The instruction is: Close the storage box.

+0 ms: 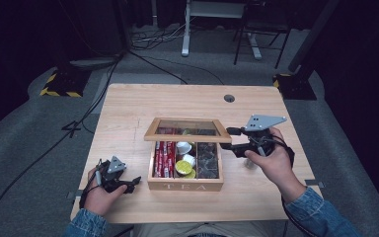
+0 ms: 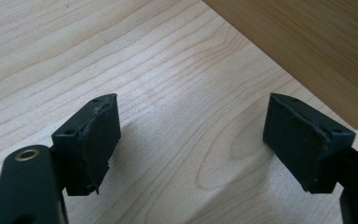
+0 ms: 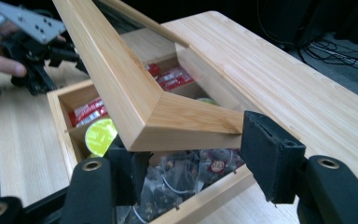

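Right gripper [image 3: 191, 154]: jaws part-spread around the lid's front corner; whether the pads press it I cannot tell.
Lid [image 3: 121, 79]: glass-paned wooden frame, hinged at 12 o'clock of the tea box [image 1: 185, 185], raised and tilted over it.
Handling: stiff, light, smooth wood; likely to drop on its hinge if let go, and the pane is fragile, so grip the frame edge, not the glass.
Box contents: red sachets [image 1: 164, 159] at 9 o'clock, pods [image 1: 184, 167] in the middle, clear tea bags [image 3: 182, 179] at 3 o'clock.
Right hand [image 1: 271, 165]: at 3 o'clock of the box, gripper pointing toward 9 o'clock.
Left gripper [image 2: 191, 140]: jaws spread wide, empty, low over the table [image 2: 168, 70].
Left hand [image 1: 101, 190]: at 8 o'clock of the box, apart from it.
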{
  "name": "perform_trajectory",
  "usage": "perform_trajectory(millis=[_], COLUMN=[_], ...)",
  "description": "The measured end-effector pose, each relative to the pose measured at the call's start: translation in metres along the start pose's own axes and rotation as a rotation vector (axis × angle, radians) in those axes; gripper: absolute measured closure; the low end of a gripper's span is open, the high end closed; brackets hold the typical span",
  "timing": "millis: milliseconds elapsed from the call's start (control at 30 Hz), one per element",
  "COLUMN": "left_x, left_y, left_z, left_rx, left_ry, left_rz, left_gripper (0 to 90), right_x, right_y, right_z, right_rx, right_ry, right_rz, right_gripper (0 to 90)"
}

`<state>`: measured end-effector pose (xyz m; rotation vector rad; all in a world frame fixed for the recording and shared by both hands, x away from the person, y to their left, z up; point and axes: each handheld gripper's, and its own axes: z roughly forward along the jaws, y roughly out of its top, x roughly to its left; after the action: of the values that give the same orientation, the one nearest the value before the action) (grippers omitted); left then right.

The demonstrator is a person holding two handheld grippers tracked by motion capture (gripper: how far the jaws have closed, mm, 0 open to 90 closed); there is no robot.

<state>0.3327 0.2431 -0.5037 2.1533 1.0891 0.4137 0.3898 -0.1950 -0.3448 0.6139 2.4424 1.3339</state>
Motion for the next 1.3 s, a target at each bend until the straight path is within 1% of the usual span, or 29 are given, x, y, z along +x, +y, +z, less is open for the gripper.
perform_trajectory(millis=[67,167,200,267,400,533,600,700,867,900,1067,1200,1300], left_x=[0.0,0.0,0.0,0.0,0.0,0.0,0.0,0.0,0.0,0.0,0.0,0.0,0.0], left_y=[0.0,0.0,0.0,0.0,0.0,0.0,0.0,0.0,0.0,0.0,0.0,0.0,0.0], left_z=[0.0,0.0,0.0,0.0,0.0,0.0,0.0,0.0,0.0,0.0,0.0,0.0,0.0], left_rx=[0.0,0.0,0.0,0.0,-0.001,-0.001,-0.001,-0.002,-0.001,-0.002,0.0,-0.001,-0.001], left_ry=[0.0,0.0,0.002,0.0,0.001,0.001,0.001,0.0,0.002,0.0,0.002,0.001,0.001], left_rz=[0.0,-0.002,0.004,-0.001,-0.002,-0.001,-0.002,-0.003,0.002,-0.003,0.003,-0.002,0.0], left_gripper=[19.2,19.2,19.2,19.2,19.3,19.2,19.2,19.2,19.2,19.3,19.3,19.3,19.3], right_x=[0.003,0.007,0.008,0.01,0.015,0.022,0.026,0.03,0.033,0.034,0.038,0.04,0.042], right_y=[-0.003,-0.009,-0.012,-0.015,-0.022,-0.029,-0.032,-0.037,-0.043,-0.044,-0.052,-0.062,-0.067], right_z=[0.0,0.001,0.002,0.002,0.003,0.005,0.006,0.007,0.008,0.009,0.011,0.015,0.017], right_rx=[0.005,0.007,0.005,0.006,0.012,0.018,0.022,0.027,0.034,0.034,0.039,0.05,0.059], right_ry=[-0.006,-0.004,-0.003,-0.006,-0.014,-0.015,-0.025,-0.034,-0.039,-0.041,-0.047,-0.027,-0.023], right_rz=[-0.01,-0.006,-0.006,-0.006,-0.019,-0.028,-0.046,-0.053,-0.062,-0.06,-0.061,-0.032,-0.027], right_gripper=[42.8,41.5,41.2,40.9,40.0,36.9,36.6,36.0,35.9,35.8,35.3,35.6,36.0])
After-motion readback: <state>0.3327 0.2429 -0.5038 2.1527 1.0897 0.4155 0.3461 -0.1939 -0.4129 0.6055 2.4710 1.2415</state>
